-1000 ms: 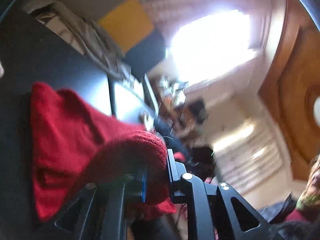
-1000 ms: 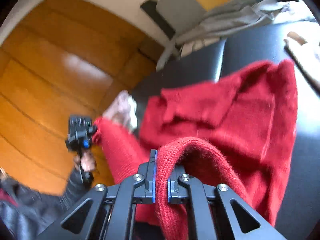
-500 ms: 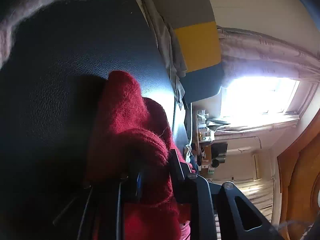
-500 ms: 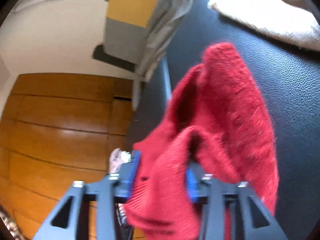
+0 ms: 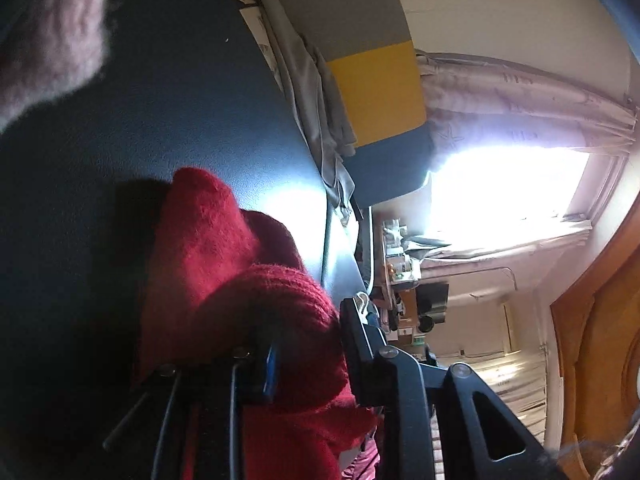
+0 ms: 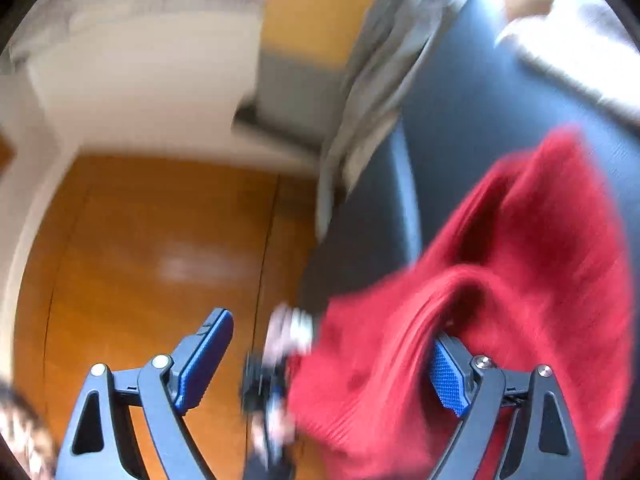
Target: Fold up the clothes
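A red knitted sweater (image 5: 208,248) lies bunched on the black leather surface (image 5: 160,100). My left gripper (image 5: 310,354) has a thick fold of it filling the gap between its pads, and its jaws are opening. In the right wrist view the sweater (image 6: 520,248) spreads to the right. My right gripper (image 6: 326,368) stands wide and is still opening; the cloth rests only against its right pad (image 6: 448,380), while the left pad (image 6: 204,360) is bare. The other gripper (image 6: 260,384) shows as a blurred dark shape at the sweater's left end.
A pale fluffy garment (image 5: 52,40) lies further along the black surface (image 6: 460,100), and shows as a pale garment (image 6: 568,60) at the right view's upper right. Grey cloth (image 5: 316,120) hangs at the surface's edge beside a grey and yellow cushion (image 5: 376,92). Wooden floor (image 6: 140,240) lies to the left.
The right jaws went from shut on a sweater fold to wide apart, and the fold slipped free. Both grippers came down and rolled. The left jaws widened slightly around their fold.
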Motion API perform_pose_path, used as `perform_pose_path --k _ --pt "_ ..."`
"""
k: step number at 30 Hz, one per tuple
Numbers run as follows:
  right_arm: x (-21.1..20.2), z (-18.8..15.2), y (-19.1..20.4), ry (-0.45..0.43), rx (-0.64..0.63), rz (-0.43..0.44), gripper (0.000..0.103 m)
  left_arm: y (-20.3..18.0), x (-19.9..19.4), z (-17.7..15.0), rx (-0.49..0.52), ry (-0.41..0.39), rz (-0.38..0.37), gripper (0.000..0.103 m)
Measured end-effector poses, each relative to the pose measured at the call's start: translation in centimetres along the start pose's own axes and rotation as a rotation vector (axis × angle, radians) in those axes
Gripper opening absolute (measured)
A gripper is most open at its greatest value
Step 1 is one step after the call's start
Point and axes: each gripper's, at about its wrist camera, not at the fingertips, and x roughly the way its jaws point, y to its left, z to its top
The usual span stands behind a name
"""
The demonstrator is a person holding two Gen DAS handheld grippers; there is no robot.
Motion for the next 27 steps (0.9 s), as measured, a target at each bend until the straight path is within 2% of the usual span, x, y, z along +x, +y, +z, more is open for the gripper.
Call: perform_pose_path --k 1,4,6,9,11,14,16,18,19,20,21,24,27 --pt "-0.3 0.5 -0.6 -0.049 0.025 -0.023 0.092 -0.1 0.7 -0.2 -0.003 0.0 -0.011 0.027" --pt "-1.0 0.7 -1.1 -0.053 0.026 -0.069 0.092 0.1 0.9 -0.4 -0.005 0.027 -0.007 0.03" --pt "-1.5 0.1 0.2 -0.036 -0.077 -0.152 0.092 0.1 0.4 -0.6 0.018 0.038 0.015 0.031" --pt "-2.3 -1.5 3.1 0.048 -0.288 -0.279 0.089 0.4 0.0 -0.6 0.01 0.05 0.022 0.032" --pt "-4.0 -2.0 3.9 0.116 -0.363 -0.312 0.085 0.4 0.1 -0.5 0.009 0.053 0.032 0.032" --pt "-2.7 -3.0 4.3 0.176 -0.427 -0.376 0.084 -0.1 0.5 -0.7 0.018 0.074 0.017 0.032" --pt "-1.0 -2.6 3.6 0.219 -0.425 -0.403 0.072 -0.9 1.0 -1.1 0.048 0.099 0.021 0.032" --pt "0.5 -2.7 2.8 0.277 -0.415 -0.417 0.046 -2.0 1.8 -1.5 0.107 0.129 0.057 0.032" --pt "1.6 -2.5 2.4 0.296 -0.417 -0.435 0.04 -2.3 2.2 -1.7 0.125 0.155 0.065 0.032" --pt "2.7 -2.4 2.1 0.312 -0.42 -0.457 0.026 -2.4 2.5 -1.8 0.129 0.172 0.074 0.032" --pt "3.3 -2.0 2.1 0.301 -0.419 -0.448 0.019 -2.4 2.8 -1.6 0.138 0.169 0.089 0.032" --pt "4.5 -0.8 3.1 0.237 -0.416 -0.393 0.011 -2.6 3.8 -0.7 0.152 0.14 0.118 0.032" --pt "5.0 1.2 3.9 0.163 -0.388 -0.348 0.011 -2.1 4.3 0.6 0.111 0.084 0.098 0.032"
